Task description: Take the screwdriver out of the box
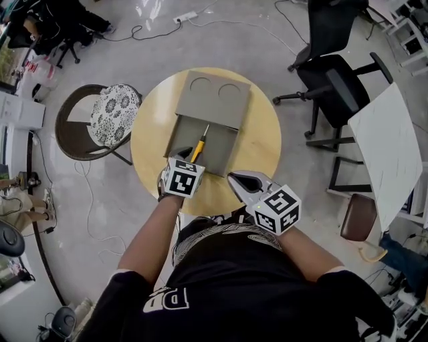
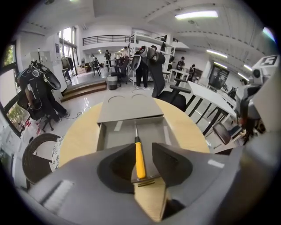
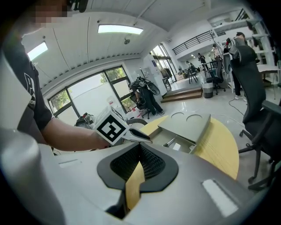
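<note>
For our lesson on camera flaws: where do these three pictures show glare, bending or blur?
Head view: lamp glare on the glossy floor. Left gripper view: round lens bends the table, corners black, left claw soft, screwdriver sharp. Right gripper view: same bending; ceiling lamp washed out.

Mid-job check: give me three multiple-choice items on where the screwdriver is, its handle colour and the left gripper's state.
1. Where is the screwdriver? A in the open box; B on the table beside it; C on the lid.
2. Handle colour? A red; B yellow; C blue.
3. The left gripper is: A shut on the handle; B shut, empty; C open.
1 A: it lies on the box floor. 2 B: yellow in both views. 3 C: its jaws stand apart, the handle seen between them.
</note>
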### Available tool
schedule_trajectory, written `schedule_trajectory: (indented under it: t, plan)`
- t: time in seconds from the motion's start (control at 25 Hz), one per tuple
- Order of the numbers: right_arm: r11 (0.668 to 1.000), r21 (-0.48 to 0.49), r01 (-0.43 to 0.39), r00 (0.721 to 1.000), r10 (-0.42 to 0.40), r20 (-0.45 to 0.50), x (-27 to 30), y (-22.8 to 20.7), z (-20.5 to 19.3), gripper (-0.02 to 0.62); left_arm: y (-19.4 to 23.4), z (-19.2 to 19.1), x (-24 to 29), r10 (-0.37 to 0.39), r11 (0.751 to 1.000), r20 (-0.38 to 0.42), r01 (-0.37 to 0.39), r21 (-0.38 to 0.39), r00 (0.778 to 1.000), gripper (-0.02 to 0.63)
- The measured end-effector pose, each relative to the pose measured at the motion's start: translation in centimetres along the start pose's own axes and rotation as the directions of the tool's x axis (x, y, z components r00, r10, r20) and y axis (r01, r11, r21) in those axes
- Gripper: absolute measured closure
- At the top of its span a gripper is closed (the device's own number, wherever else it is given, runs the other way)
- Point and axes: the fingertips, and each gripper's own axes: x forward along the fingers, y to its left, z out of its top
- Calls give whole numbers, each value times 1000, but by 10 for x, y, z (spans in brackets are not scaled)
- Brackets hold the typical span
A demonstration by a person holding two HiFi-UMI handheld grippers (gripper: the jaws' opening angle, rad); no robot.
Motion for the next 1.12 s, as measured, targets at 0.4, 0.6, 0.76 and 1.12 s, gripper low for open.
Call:
schedule_trajectory:
  t: [0.4,0.6,0.76,1.12]
  plan:
    - [999,48,-4,1000,5,-24,-1,-32,-4,594,12,-14,62,12,1000,-140,-13,0,990,423]
    - [999,45,-16,999,17,-34,-3,-42,-7,594,10,-15,78,14,1000,-179,-13,4,984,422]
    - [999,50,-22,999,24,-40,-1,-48,-8,594,11,-17,87,17,1000,-197,-18,-3,980,423]
    - [999,38,-21,999,22,-35,-2,-53,-8,595,15,-26,95,19,999,-248,-27,-31,969,434]
